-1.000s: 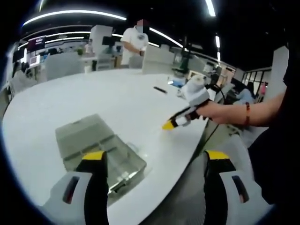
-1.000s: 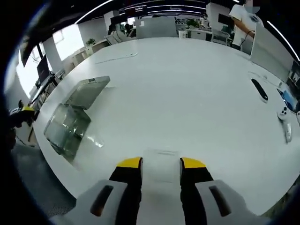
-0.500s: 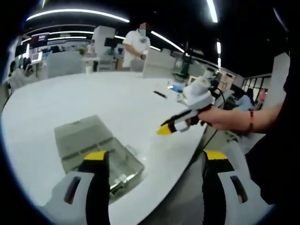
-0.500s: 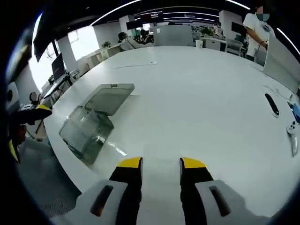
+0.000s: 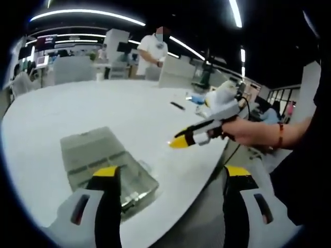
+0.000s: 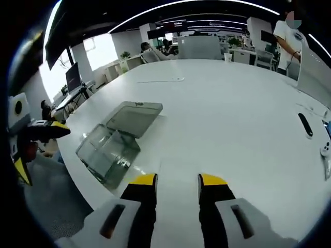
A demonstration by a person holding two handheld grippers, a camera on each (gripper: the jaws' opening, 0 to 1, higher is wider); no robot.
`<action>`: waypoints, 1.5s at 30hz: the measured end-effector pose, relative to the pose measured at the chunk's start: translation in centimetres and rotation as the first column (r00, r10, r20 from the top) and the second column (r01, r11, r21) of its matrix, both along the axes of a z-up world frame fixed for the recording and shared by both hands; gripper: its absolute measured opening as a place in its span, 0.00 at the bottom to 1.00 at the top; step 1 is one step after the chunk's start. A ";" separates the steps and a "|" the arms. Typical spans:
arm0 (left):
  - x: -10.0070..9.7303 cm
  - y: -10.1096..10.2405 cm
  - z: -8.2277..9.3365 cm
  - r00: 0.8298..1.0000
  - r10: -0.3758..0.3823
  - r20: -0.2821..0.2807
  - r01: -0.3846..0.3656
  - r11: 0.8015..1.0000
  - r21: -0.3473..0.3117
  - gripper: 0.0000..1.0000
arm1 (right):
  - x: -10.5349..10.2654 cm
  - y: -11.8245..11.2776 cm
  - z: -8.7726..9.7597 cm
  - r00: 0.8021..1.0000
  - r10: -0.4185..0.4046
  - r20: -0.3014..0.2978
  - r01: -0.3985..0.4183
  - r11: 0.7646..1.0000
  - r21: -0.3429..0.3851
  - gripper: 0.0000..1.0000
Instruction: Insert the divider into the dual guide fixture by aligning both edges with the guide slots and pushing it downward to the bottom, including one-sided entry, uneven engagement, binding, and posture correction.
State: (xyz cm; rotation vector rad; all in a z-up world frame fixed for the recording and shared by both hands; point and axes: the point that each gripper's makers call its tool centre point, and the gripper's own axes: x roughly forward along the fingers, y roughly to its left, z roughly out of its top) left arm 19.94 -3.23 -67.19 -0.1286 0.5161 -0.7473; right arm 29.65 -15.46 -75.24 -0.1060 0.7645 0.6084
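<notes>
The guide fixture is a clear plastic box (image 5: 135,182) with its lid (image 5: 89,149) folded flat open, lying near the edge of the white table. In the right gripper view the box (image 6: 106,153) and lid (image 6: 135,115) lie ahead and to the left. My right gripper (image 6: 177,181) has its jaws close together on a thin clear divider (image 6: 178,173), faintly outlined between them. In the left gripper view, the right gripper (image 5: 178,142) hovers above the table to the right of the box. My left gripper (image 5: 171,171) is open and empty, off the table's edge beside the box.
The white table (image 6: 222,98) runs wide beyond the box. A black remote (image 6: 305,124) and a white controller (image 6: 327,150) lie at its far right. A person in white (image 5: 153,47) stands at the far side. My left gripper (image 6: 40,150) shows past the table's left edge.
The right gripper has moved closer to the box with the divider between its jaws. The left gripper has stayed about where it was, open.
</notes>
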 end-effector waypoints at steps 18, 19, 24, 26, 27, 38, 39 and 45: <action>0.5 0.8 0.4 0.996 0.074 -0.045 -0.078 0.992 -0.096 0.73 | -1.2 3.7 1.2 0.994 0.102 0.037 -0.104 0.993 0.050 0.27; 0.6 0.8 0.5 0.996 0.076 -0.045 -0.081 0.992 -0.100 0.73 | -1.3 4.0 1.4 0.993 0.109 0.042 -0.111 0.992 0.054 0.27; 1.1 1.4 0.7 0.991 0.118 -0.060 -0.126 0.981 -0.145 0.70 | -1.7 5.0 2.0 0.988 0.144 0.053 -0.147 0.988 0.049 0.27; 1.1 1.3 0.7 0.990 0.121 -0.066 -0.130 0.979 -0.155 0.70 | -1.8 5.4 2.2 0.986 0.154 0.056 -0.157 0.986 0.055 0.27; 1.2 1.3 0.8 0.990 0.121 -0.065 -0.130 0.978 -0.163 0.70 | -2.0 5.8 2.4 0.984 0.166 0.067 -0.170 0.983 0.061 0.27; 1.4 1.8 0.8 0.987 0.145 -0.073 -0.156 0.971 -0.181 0.68 | -2.8 7.8 3.5 0.975 0.200 0.097 -0.210 0.972 0.104 0.27; 1.3 1.8 0.7 0.986 0.148 -0.077 -0.160 0.971 -0.178 0.66 | -3.0 8.0 3.6 0.974 0.207 0.096 -0.217 0.970 0.109 0.27; 1.5 2.3 0.5 0.980 0.173 -0.100 -0.190 0.959 -0.209 0.64 | -3.4 9.1 4.4 0.963 0.240 0.121 -0.254 0.960 0.114 0.27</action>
